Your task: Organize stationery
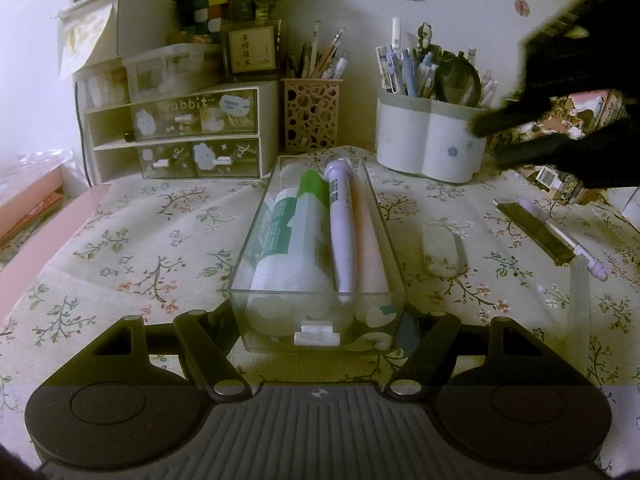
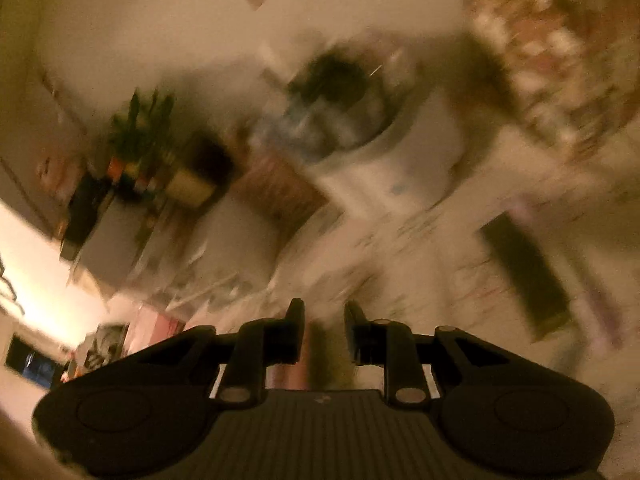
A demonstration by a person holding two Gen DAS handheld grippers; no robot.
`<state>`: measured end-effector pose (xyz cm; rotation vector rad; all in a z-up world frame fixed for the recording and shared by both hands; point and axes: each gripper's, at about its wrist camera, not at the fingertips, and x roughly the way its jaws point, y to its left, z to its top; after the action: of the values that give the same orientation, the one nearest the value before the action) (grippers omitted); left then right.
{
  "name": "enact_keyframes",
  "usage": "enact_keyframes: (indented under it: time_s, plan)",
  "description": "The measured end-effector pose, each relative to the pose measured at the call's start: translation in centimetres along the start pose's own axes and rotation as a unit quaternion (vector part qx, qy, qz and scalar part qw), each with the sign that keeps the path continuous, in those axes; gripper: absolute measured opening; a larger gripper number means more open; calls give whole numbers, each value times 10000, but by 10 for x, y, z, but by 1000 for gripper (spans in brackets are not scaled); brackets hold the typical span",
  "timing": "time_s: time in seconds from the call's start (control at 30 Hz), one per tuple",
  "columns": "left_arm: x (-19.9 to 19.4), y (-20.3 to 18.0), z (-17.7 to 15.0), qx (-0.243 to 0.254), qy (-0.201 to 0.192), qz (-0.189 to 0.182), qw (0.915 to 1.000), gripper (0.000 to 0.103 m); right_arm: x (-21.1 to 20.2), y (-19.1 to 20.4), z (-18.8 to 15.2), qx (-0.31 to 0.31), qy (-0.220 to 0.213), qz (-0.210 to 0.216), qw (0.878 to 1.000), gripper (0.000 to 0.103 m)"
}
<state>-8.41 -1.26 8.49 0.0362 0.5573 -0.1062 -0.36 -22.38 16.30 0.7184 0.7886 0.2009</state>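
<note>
Drawer (image 1: 320, 240) of clear plastic sits on the desk (image 1: 140, 240), my left tool (image 1: 320, 320) holding its near end between wide-set fingers. Right of the drawer lie an eraser (image 1: 442, 250) and pen (image 1: 560, 236). My right tool (image 2: 324, 332), narrow and empty, hovers blurred. I judge the drawer light, stiff, slippery; I'd grip its end walls.

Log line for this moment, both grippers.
left gripper: shut on clear drawer tray holding purple pen | right gripper: open, empty, mid-air, view blurred | eraser, dark ruler: on tablecloth
</note>
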Motion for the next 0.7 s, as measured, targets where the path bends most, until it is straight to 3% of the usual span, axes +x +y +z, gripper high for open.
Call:
enact_keyframes:
  time_s: [0.3, 0.43, 0.7]
  plan:
    - [0, -1, 0, 2, 2, 5, 10000, 72, -27, -44, 2, 148, -181, -638, 9977, 27]
    - [0, -1, 0, -13, 8, -19, 10000, 72, -37, -51, -3, -82, -182, -978, 9950, 31]
    - [0, -1, 0, -14, 8, -20, 10000, 73, -47, -65, 2, -54, -320, -1229, 9919, 31]
